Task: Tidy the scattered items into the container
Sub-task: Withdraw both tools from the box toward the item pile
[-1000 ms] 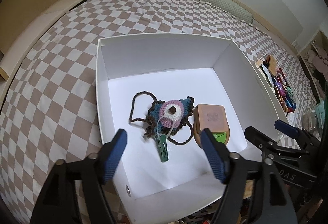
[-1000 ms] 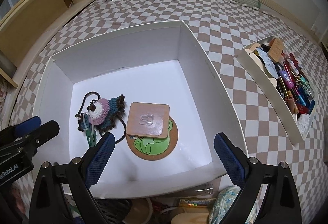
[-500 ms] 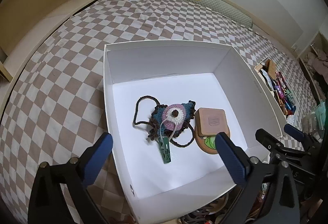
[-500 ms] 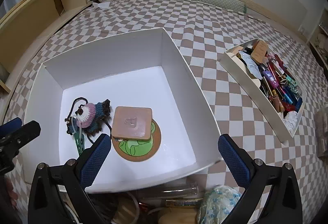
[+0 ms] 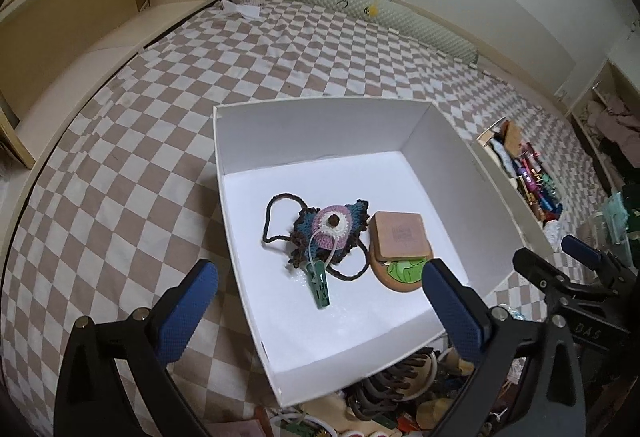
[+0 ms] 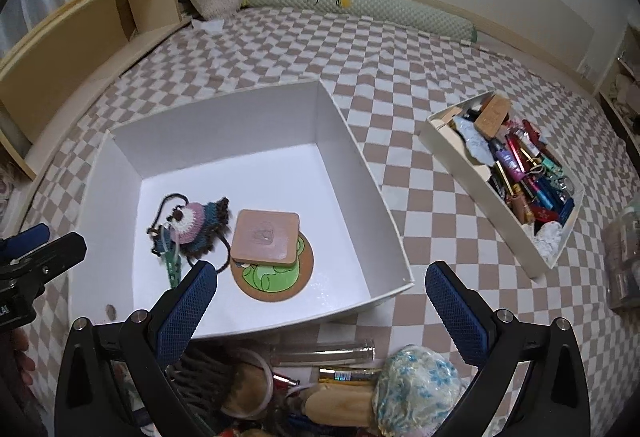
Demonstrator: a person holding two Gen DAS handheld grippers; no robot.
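Observation:
A white open box (image 5: 228, 205) (image 6: 384, 197) sits on the checkered bed. Inside lie a crocheted pouch with a dark cord (image 5: 330, 227) (image 6: 196, 223), a green clip (image 5: 320, 287) (image 6: 173, 271), and a tan square pad (image 5: 400, 235) (image 6: 266, 237) resting on a round green-printed coaster (image 5: 402, 273) (image 6: 272, 279). My left gripper (image 5: 320, 311) hangs open above the box's near edge, nothing between its fingers. My right gripper (image 6: 322, 311) is open and empty too, above the box's near right corner. It shows in the left wrist view at the right (image 5: 560, 261); the left one pokes into the right wrist view (image 6: 40, 249).
A second white tray (image 6: 452, 153) (image 5: 486, 153) full of pens and small items lies to the right. A heap of loose items (image 6: 312, 377) (image 5: 400, 389), including a patterned bundle and a clear tube, sits near the front. Wooden shelving (image 5: 80, 37) borders the left.
Both grippers have risen and pulled back from the box, so the box looks smaller. The left jaws have widened. The items in the box stay put.

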